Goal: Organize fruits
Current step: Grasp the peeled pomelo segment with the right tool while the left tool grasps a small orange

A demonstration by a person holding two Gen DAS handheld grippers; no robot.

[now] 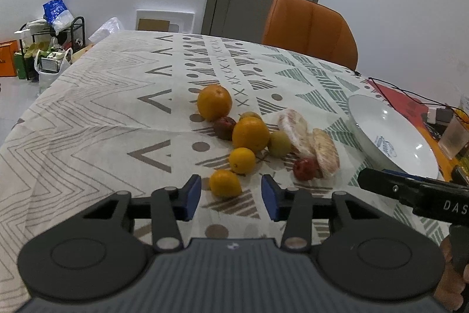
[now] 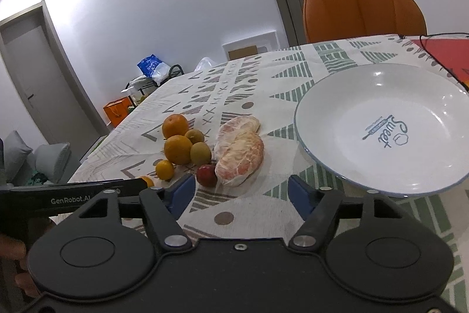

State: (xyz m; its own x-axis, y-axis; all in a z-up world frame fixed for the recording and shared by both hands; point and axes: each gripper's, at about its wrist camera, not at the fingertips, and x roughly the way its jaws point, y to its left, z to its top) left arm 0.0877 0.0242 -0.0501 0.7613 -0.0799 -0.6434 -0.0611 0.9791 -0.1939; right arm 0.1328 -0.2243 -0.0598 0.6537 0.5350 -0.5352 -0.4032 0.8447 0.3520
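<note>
Right wrist view: the white plate (image 2: pixel 381 131) is seen bare, the oranges (image 1: pixel 250 134), small red fruit (image 1: pixel 304 168) and peeled pomelo segments (image 2: pixel 239 157) all lying on the bench left of it, with both tongs (image 1: pixel 231 195) (image 2: pixel 241 192) spread and pinching nothing, so nothing is judged sorted yet.

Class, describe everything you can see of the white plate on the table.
The white plate is round and shallow, glossy like glazed ceramic, with a thin blue-grey rim line. Blue print in its well reads "Sweet" beside a rolling-pin drawing. It is empty, with no fruit in it, and rests on the patterned tablecloth, to the right of the fruit and apart from the wrapped pomelo pieces. Nothing is seen touching it except the cloth.
</note>
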